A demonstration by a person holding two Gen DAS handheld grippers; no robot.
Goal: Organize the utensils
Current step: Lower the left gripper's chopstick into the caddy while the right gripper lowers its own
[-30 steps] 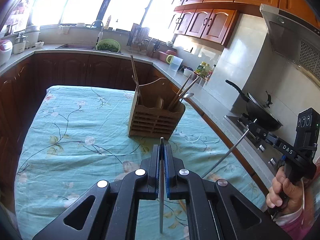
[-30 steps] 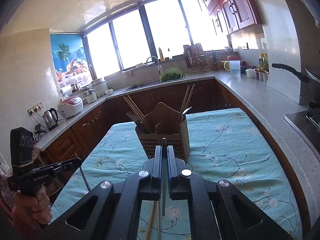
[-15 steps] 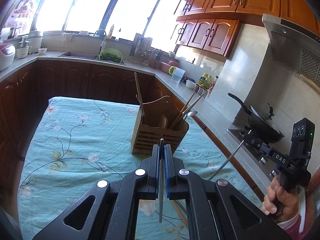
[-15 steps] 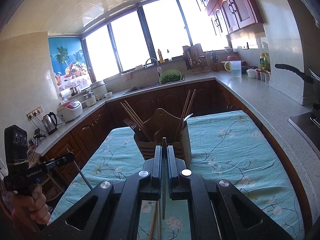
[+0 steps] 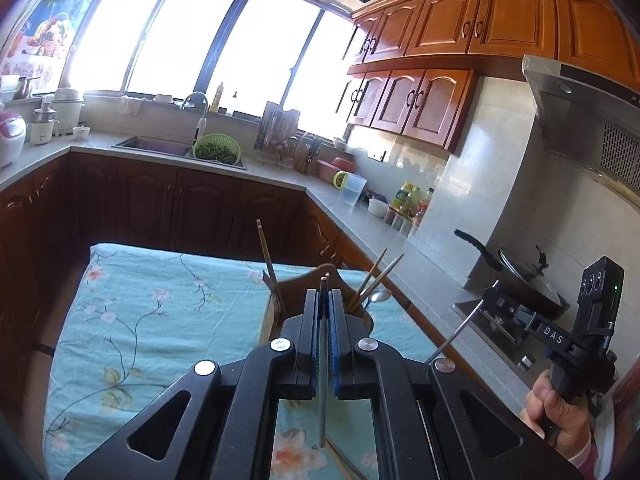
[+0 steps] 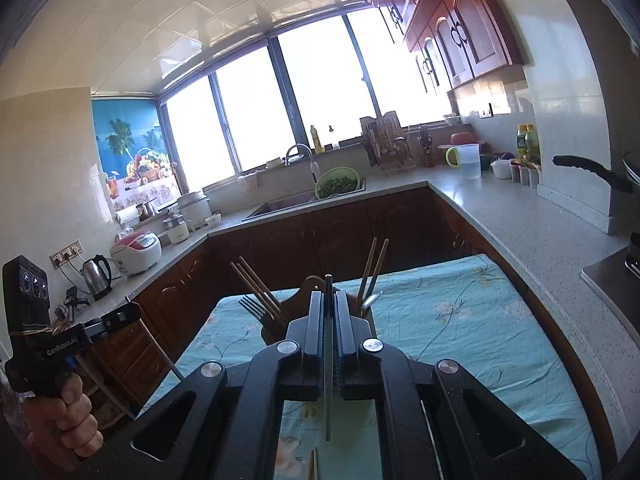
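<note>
Metal rods: the left gripper point(image 5: 325, 300) is clamped on a thin metal utensil point(image 5: 322, 392), and the right gripper point(image 6: 328, 304) on another thin metal utensil point(image 6: 328, 396); each rod hangs down between closed jaws, above the cloth.
Holder: a wooden caddy point(image 6: 304, 292) stands on the table just beyond both grippers, largely hidden behind them.
Already in: chopsticks point(image 6: 256, 284), a fork point(image 6: 252, 306) and a spoon point(image 5: 378, 296) stand in its compartments.
Left to do: both held pieces are not yet in; wooden chopsticks point(image 5: 344, 460) lie on the cloth below, so I judge the job partly done.
Edges: the floral tablecloth point(image 5: 160, 320) ends at dark cabinets on the far side; the counter point(image 6: 520, 216) runs close along the right edge.
Room: open cloth left of the caddy; the upright chopsticks crowd any drop from above.
</note>
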